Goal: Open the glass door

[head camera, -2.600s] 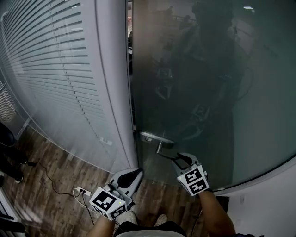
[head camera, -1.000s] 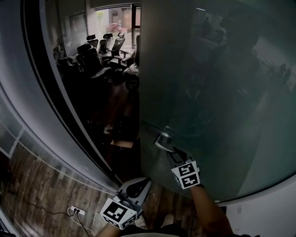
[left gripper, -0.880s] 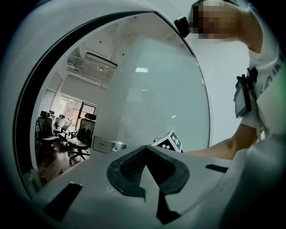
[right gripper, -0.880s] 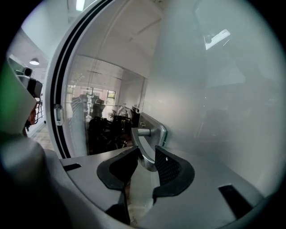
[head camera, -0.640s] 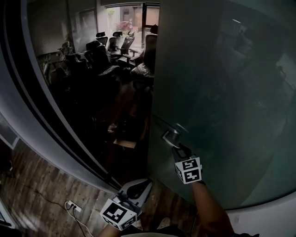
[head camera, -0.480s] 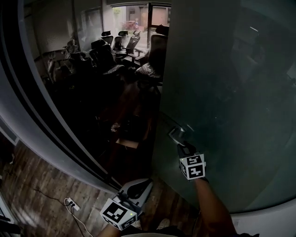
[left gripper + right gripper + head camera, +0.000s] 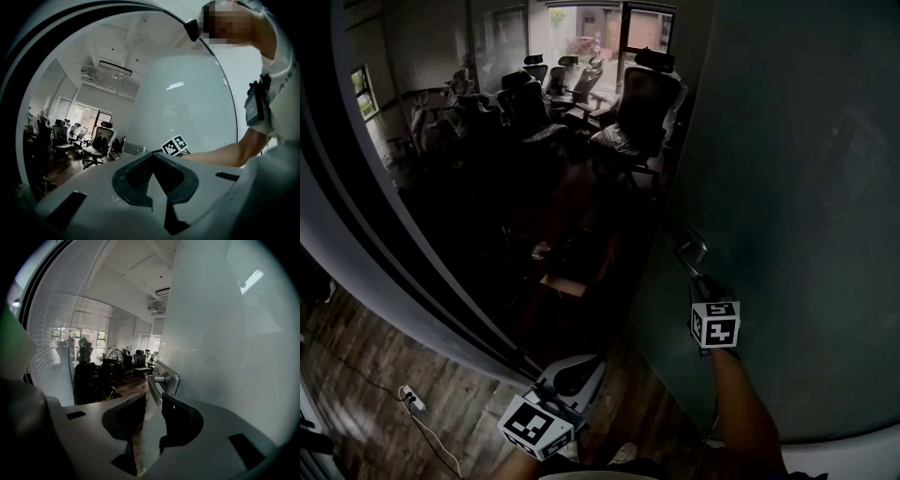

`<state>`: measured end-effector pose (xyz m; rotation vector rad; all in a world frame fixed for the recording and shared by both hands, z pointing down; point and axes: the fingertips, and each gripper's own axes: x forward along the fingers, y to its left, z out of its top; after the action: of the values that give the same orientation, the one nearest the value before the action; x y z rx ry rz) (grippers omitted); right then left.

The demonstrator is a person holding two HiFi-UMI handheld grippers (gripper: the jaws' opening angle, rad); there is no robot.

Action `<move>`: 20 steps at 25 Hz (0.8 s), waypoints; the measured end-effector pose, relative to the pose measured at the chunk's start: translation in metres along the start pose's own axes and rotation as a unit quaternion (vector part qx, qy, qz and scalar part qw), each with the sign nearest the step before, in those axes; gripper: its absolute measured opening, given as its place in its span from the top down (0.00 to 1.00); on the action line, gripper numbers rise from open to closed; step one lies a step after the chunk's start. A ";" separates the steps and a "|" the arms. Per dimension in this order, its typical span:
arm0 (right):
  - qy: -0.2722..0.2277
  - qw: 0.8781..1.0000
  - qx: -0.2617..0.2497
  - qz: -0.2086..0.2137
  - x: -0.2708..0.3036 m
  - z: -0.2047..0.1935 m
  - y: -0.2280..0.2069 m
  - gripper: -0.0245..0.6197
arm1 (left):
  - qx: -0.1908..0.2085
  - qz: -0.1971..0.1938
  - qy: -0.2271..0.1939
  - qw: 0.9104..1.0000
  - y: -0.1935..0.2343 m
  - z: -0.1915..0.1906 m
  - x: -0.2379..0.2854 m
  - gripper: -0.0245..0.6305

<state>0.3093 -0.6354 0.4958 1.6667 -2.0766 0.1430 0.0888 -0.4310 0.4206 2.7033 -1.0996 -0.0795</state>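
The frosted glass door [image 7: 787,187] stands swung open on the right, and a dark meeting room shows through the opening. My right gripper [image 7: 701,281] is at the door's metal lever handle [image 7: 691,251]. In the right gripper view the handle [image 7: 165,378] runs down between the two dark pads of the right gripper [image 7: 152,401], which close on it beside the door [image 7: 225,333]. My left gripper [image 7: 581,366] hangs low near the person's body, shut and holding nothing. In the left gripper view the left gripper [image 7: 152,159] points toward the door [image 7: 183,108] and the right arm [image 7: 220,152].
Several office chairs [image 7: 637,103] fill the room behind the door. A cardboard box [image 7: 565,281] lies on the floor just inside the opening. The dark door frame [image 7: 384,244] curves along the left. A power strip [image 7: 411,397] lies on the wood floor.
The door has swung further open toward the right, and the right gripper has travelled right with the handle. More of the room shows. The left gripper has hardly moved.
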 end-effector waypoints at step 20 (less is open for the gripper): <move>-0.048 0.999 0.016 -0.001 -0.066 0.007 -0.005 0.88 | 0.004 -0.033 0.000 0.999 -0.011 0.003 0.009 0.96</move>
<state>0.3215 -0.5799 0.4605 1.7261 -2.1533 0.0987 0.1024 -0.4296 0.4157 2.7477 -1.0125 -0.0872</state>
